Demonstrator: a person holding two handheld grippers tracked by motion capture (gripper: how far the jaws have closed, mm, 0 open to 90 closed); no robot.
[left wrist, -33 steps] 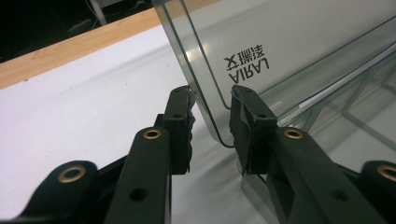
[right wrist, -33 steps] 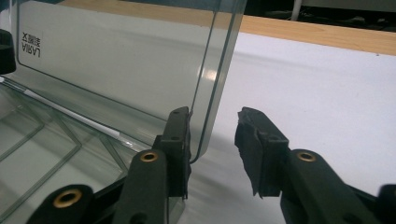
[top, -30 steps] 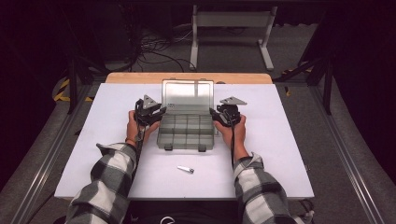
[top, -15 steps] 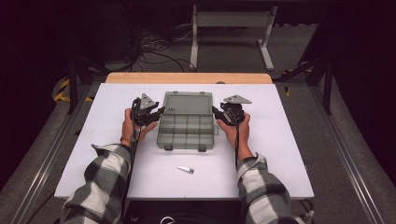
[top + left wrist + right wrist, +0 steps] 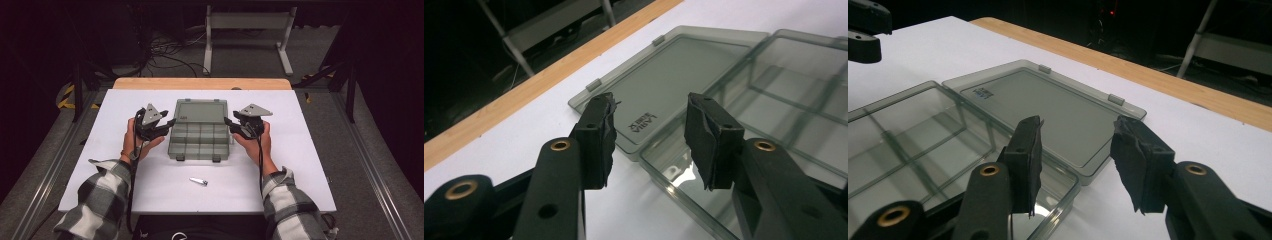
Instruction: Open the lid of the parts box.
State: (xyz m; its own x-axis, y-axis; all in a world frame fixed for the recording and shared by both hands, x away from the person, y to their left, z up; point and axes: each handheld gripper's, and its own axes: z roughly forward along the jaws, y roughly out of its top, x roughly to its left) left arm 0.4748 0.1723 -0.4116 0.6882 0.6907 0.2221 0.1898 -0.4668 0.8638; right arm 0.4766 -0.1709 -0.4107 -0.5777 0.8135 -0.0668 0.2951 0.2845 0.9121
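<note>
Mostly white table (image 5: pixel 310 165), wood edge — dark room

A laboratory recording station. A white-topped table (image 5: pixel 300 165) with a wooden far edge (image 5: pixel 200 83) stands on grey carpet between metal floor rails (image 5: pixel 40 185). Loose cables (image 5: pixel 160 52) and a grey equipment stand (image 5: pixel 247 22) lie beyond, under dark surroundings; hazard tape (image 5: pixel 65 97) marks the floor.
</note>
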